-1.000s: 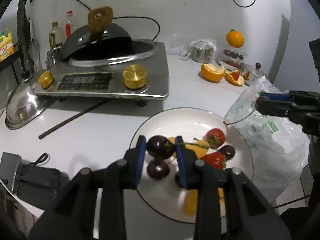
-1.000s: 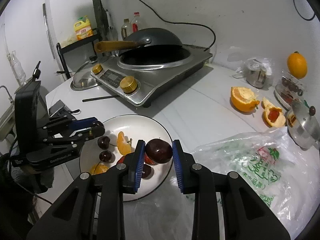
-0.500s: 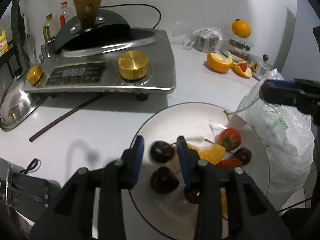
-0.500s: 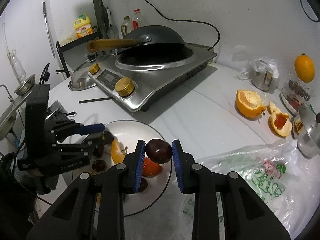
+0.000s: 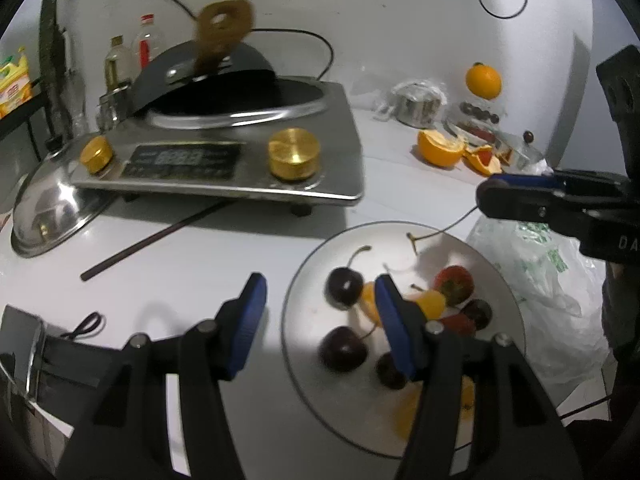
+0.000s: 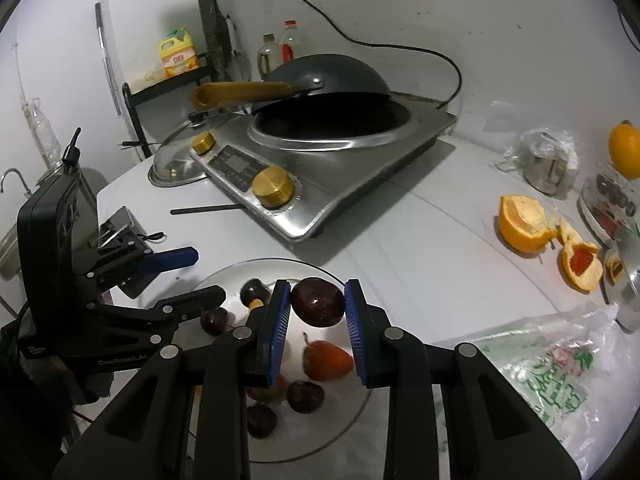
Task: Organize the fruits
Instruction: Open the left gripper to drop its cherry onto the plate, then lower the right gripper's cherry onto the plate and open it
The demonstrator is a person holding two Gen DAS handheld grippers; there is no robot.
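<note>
A white plate (image 5: pixel 304 364) holds several dark cherries (image 5: pixel 344 288), strawberries (image 5: pixel 454 282) and orange segments (image 5: pixel 430 302). My left gripper (image 5: pixel 316 308) is open and empty, low over the plate's left rim. My right gripper (image 6: pixel 316 312) is shut on a dark cherry (image 6: pixel 317 301), held above the plate (image 6: pixel 352 424); its stem hangs over the plate in the left wrist view (image 5: pixel 440 232). The left gripper shows in the right wrist view (image 6: pixel 192 276), jaws apart.
A steel induction cooker (image 5: pixel 224 160) with a black wok (image 6: pixel 324 80) stands behind the plate. A chopstick (image 5: pixel 152 240) and a metal lid (image 5: pixel 52 208) lie left. A plastic bag (image 6: pixel 552 364), cut orange halves (image 6: pixel 524 224), a whole orange (image 5: pixel 483 80) and small dishes lie right.
My left gripper let go of its cherry onto the plate, opened wide and shifted left. My right gripper keeps its cherry and has moved over the plate.
</note>
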